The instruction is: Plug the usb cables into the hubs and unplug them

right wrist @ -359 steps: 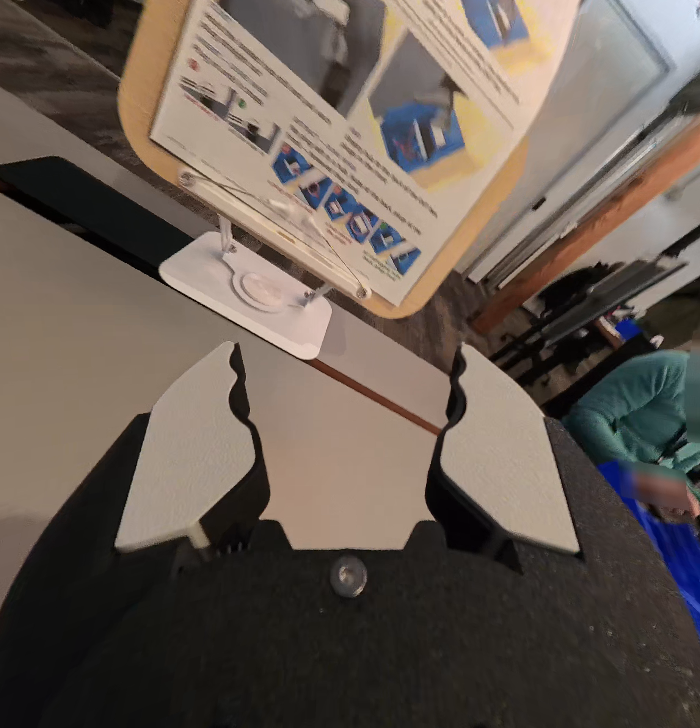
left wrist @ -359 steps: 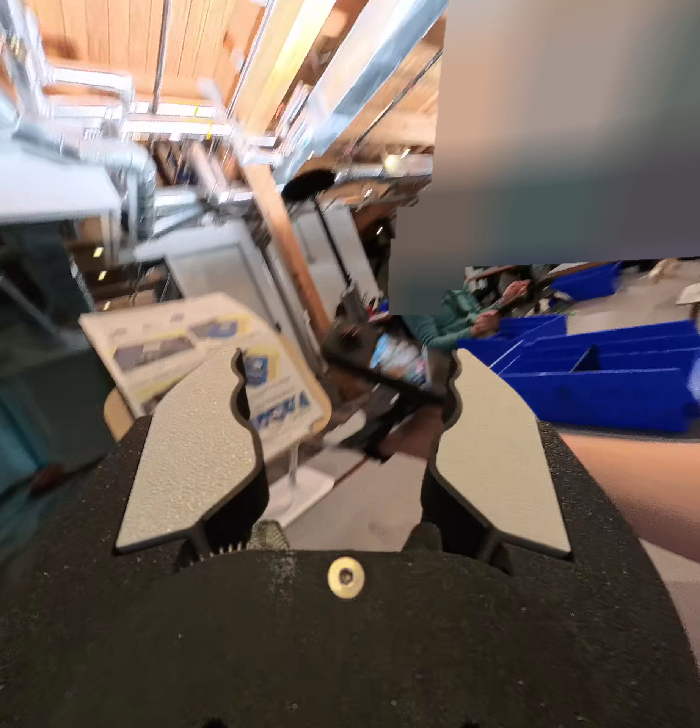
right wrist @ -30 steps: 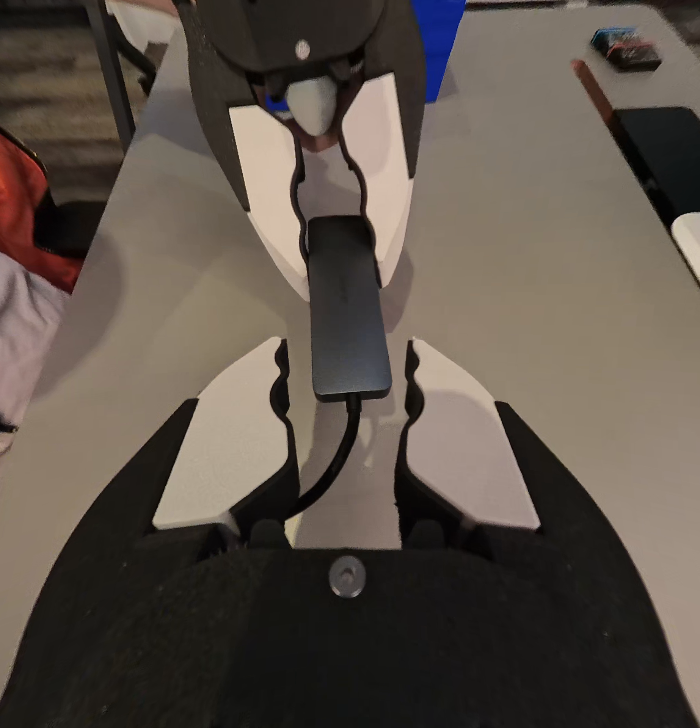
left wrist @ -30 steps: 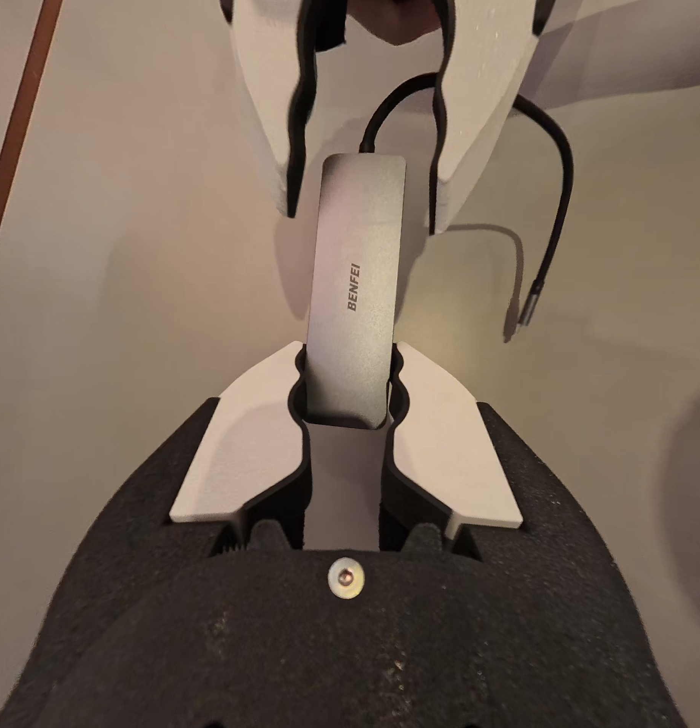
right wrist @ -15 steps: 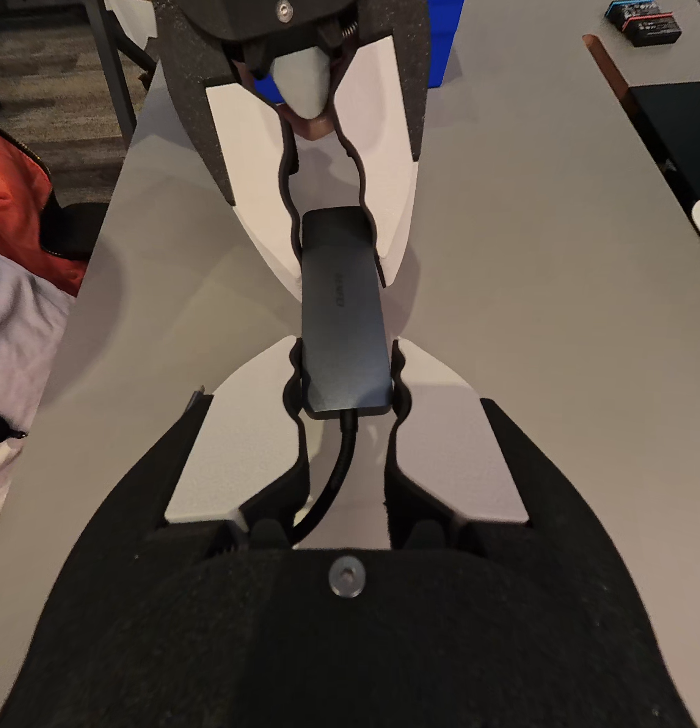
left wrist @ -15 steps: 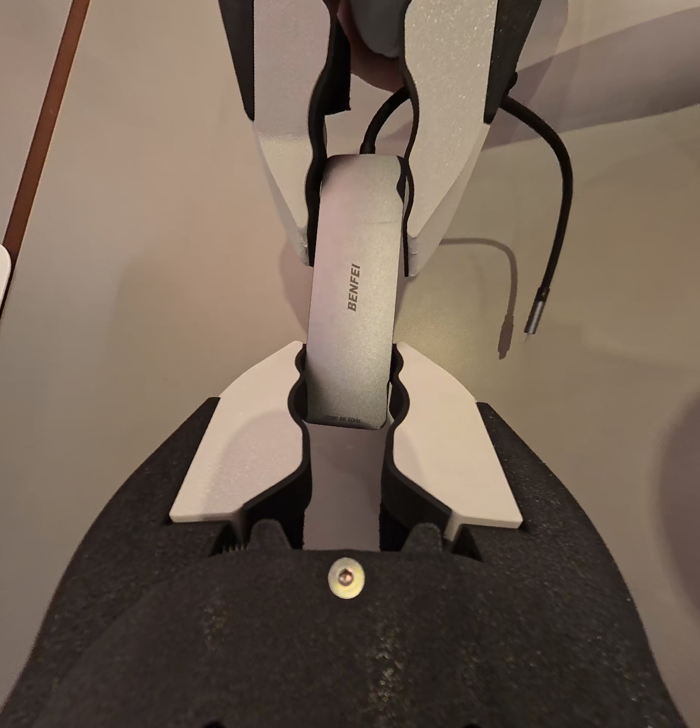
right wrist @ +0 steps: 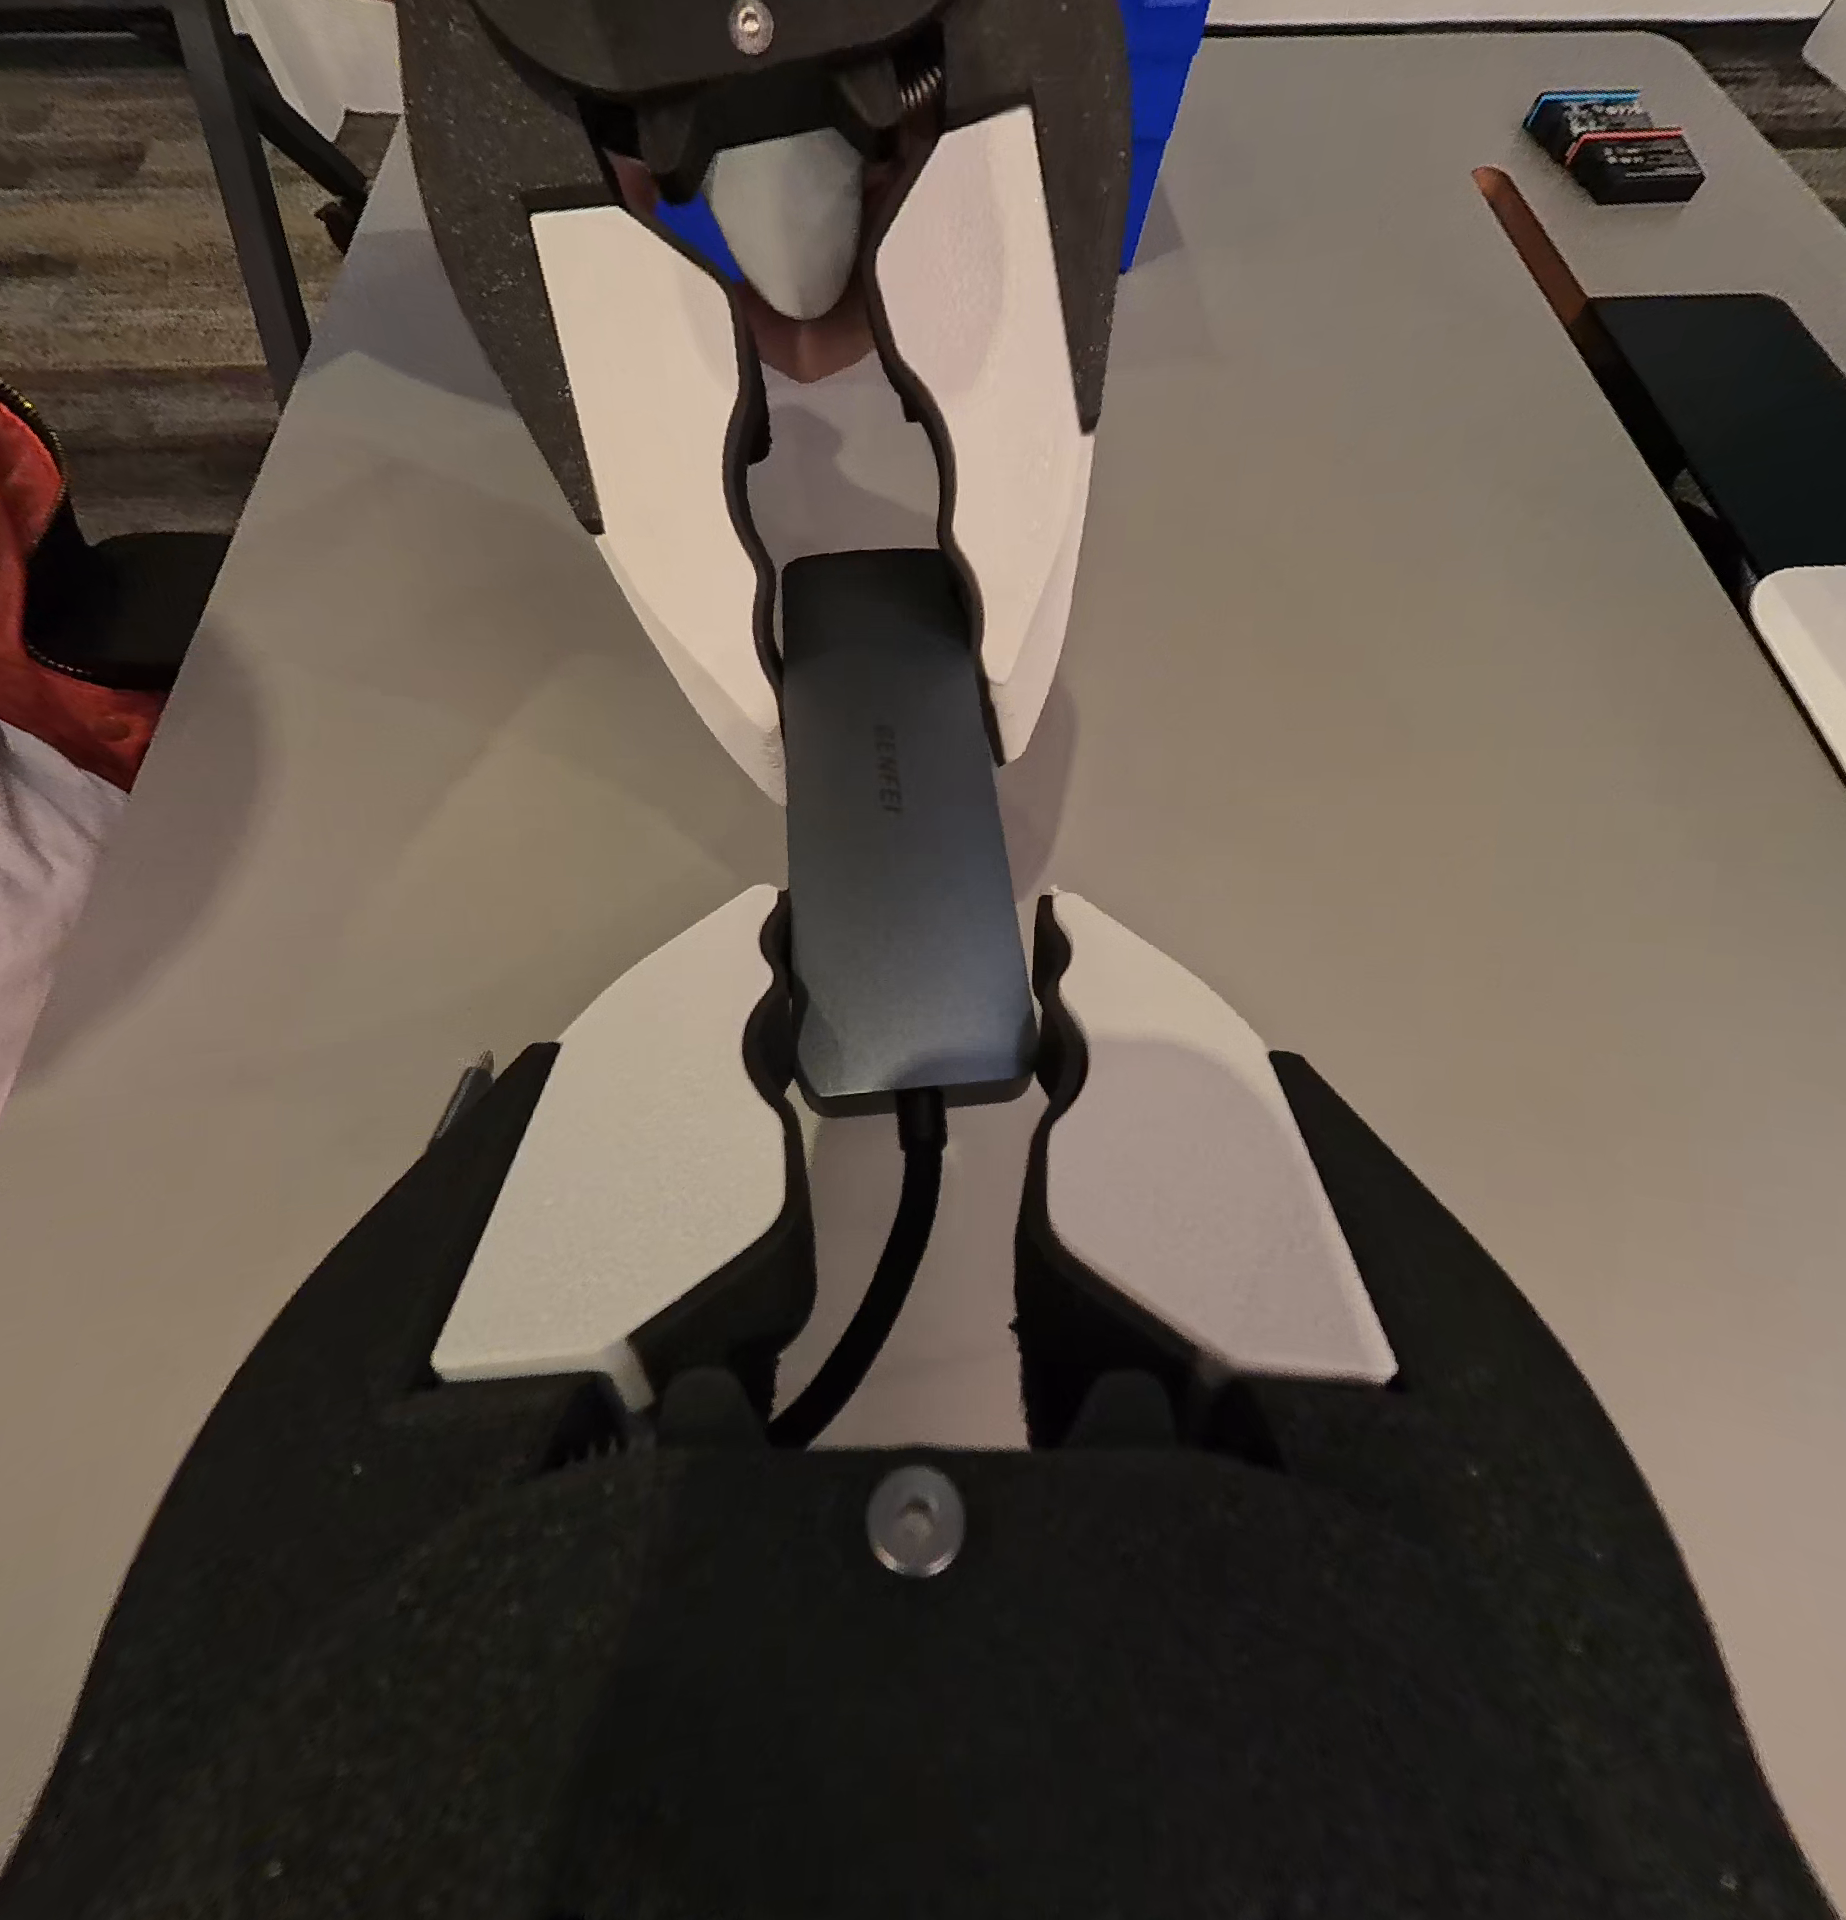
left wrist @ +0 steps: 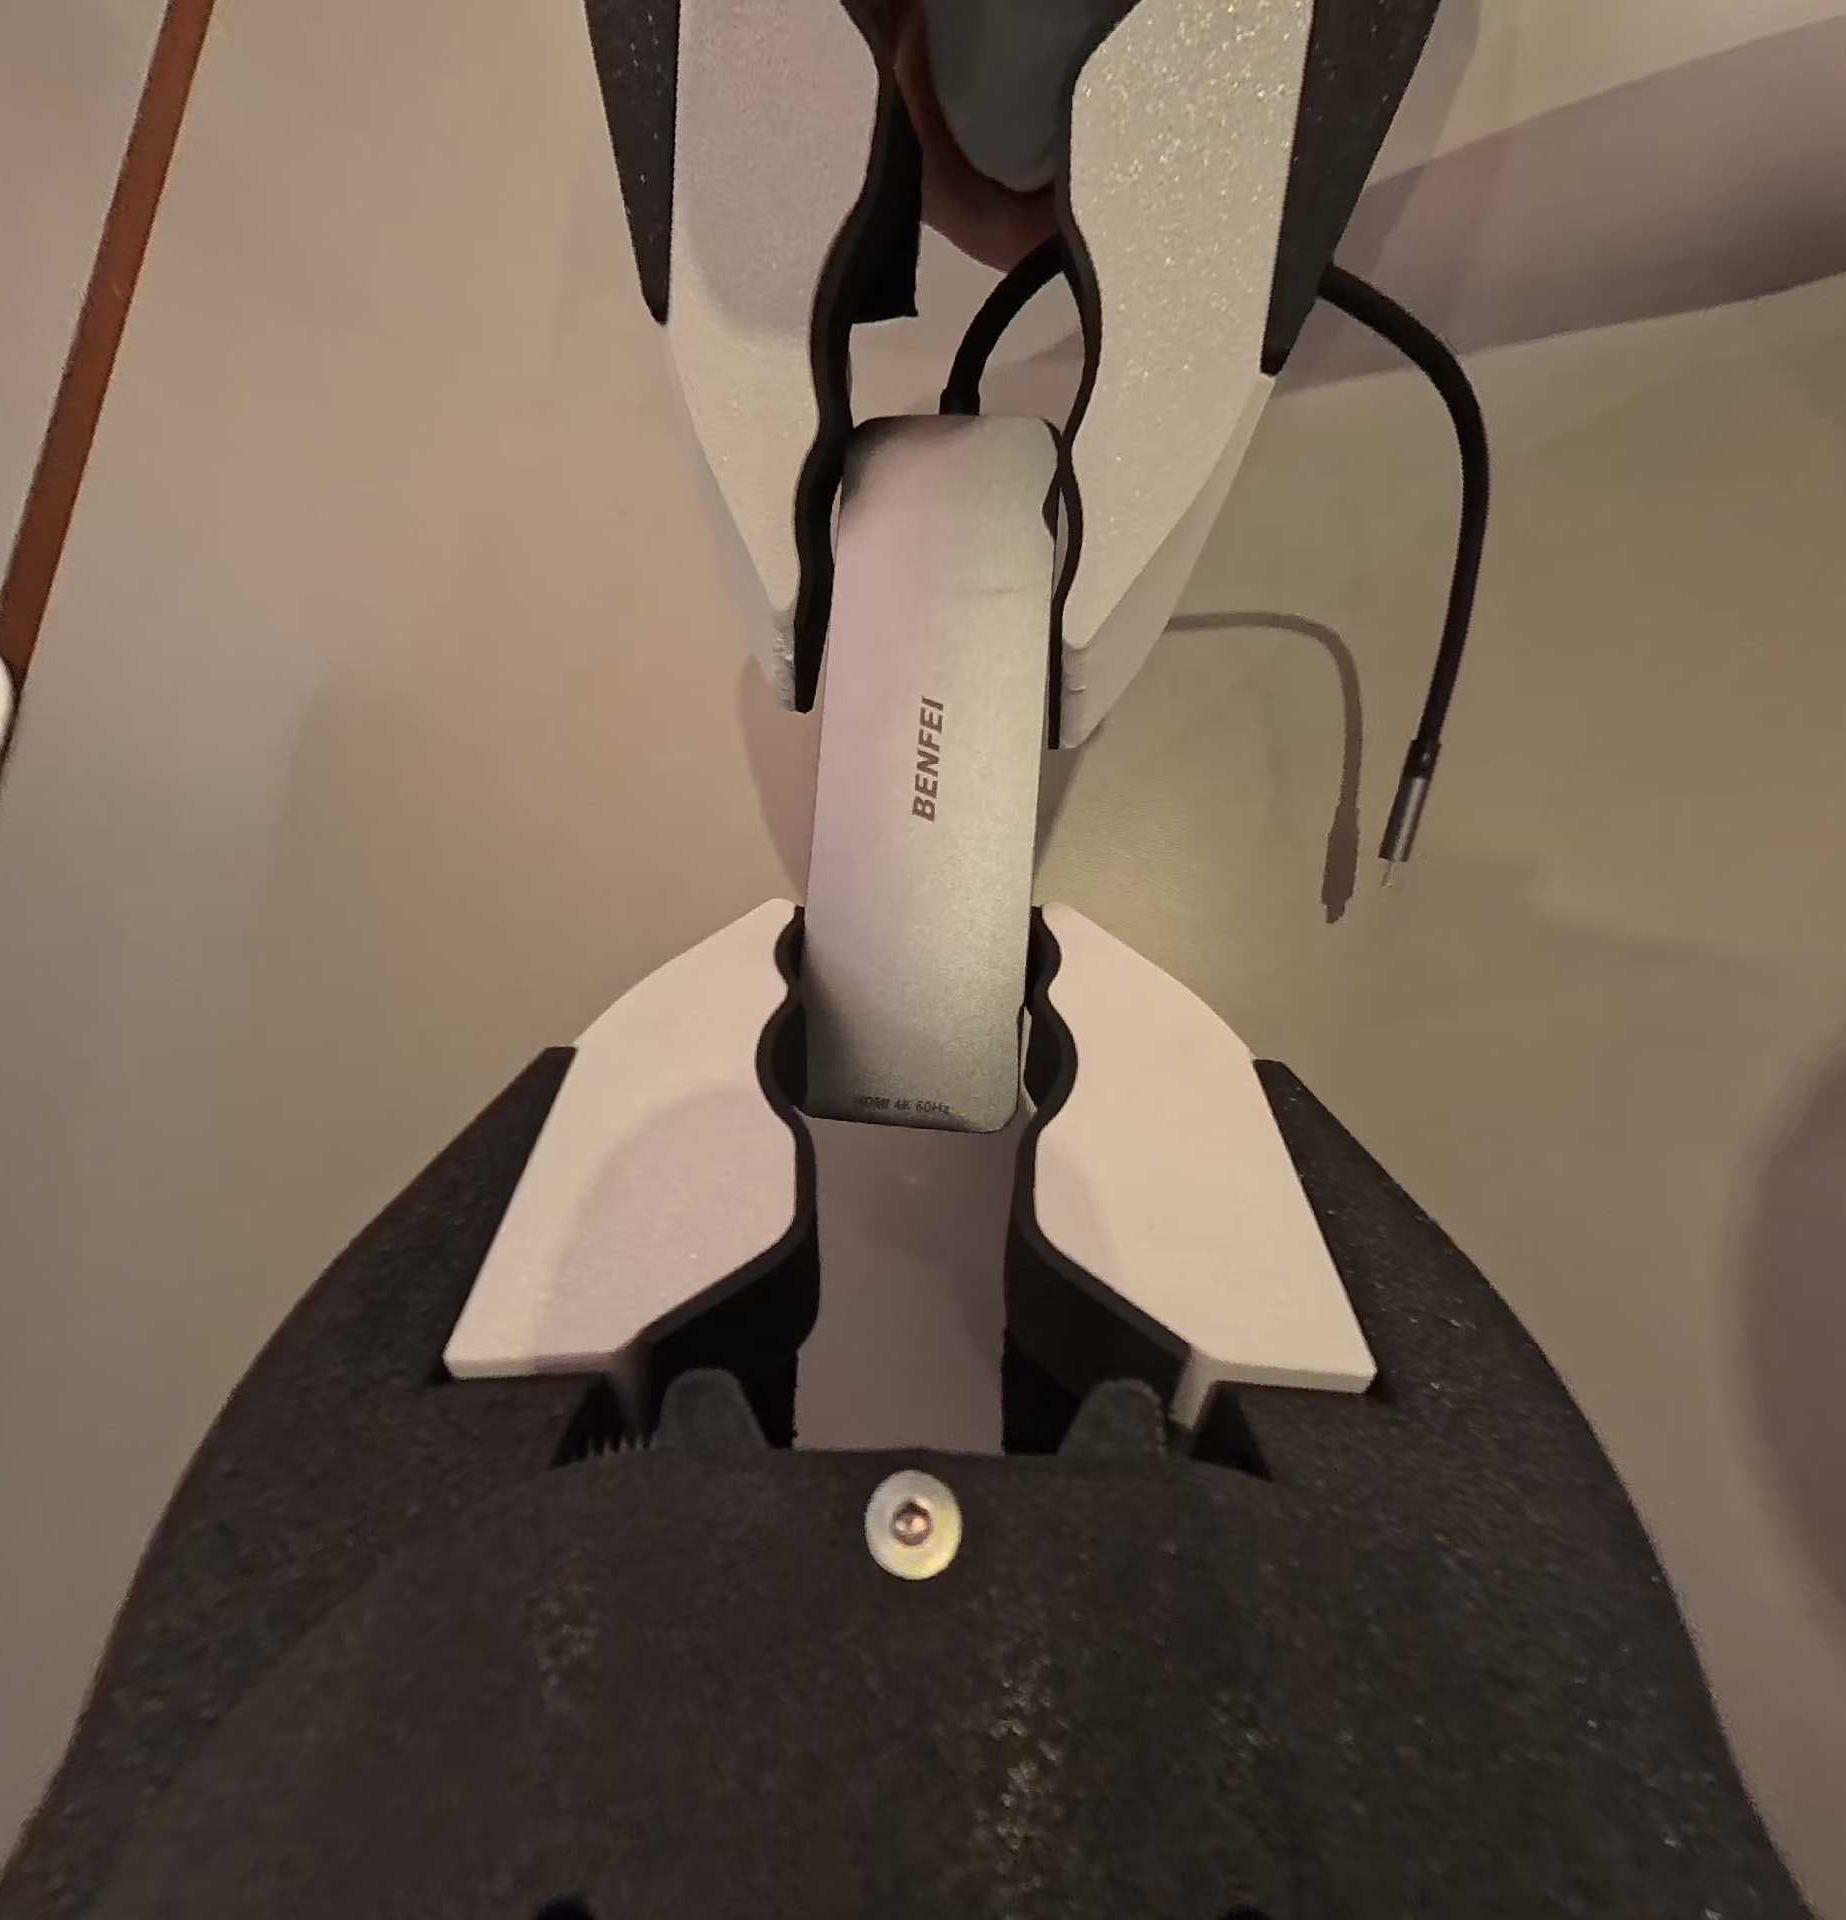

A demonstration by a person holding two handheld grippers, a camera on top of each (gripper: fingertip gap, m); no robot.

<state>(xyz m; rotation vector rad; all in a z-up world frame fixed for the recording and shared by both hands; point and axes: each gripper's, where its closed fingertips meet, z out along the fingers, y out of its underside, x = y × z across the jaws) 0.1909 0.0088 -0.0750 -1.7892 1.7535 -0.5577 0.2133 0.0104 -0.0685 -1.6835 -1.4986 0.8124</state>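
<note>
The left gripper [left wrist: 914, 935], black-bodied with pale grey finger plates, is clamped on one short end of a slim, flat, dark grey metal USB hub [left wrist: 929, 790]. The right gripper [right wrist: 908, 925], built the same way, faces it and pinches the opposite short end, the end where the hub's cable comes out. The hub spans the gap between the two tools, gripped along its long edges at both ends and held above the pale grey tabletop [right wrist: 1366, 727], where its shadow falls.

From the right wrist view, the hub's black braided cable [right wrist: 888, 1278] leaves the near end and runs back between the right gripper's fingers. From the left wrist view, the same cable loops out behind the right gripper, arcs to the side and hangs down, ending in a small metal plug [left wrist: 1405, 821] that dangles free, attached to nothing.

Farther out on the table, off to one side, lie a black flat pad [right wrist: 1771, 436] beside a thin brown strip [right wrist: 1532, 260], a small dark box with red and blue edging [right wrist: 1605, 145], and a blue plastic bin [right wrist: 1158, 125] partly hidden behind the left gripper. Past the table's other edge sits some orange-red fabric [right wrist: 5, 582].
</note>
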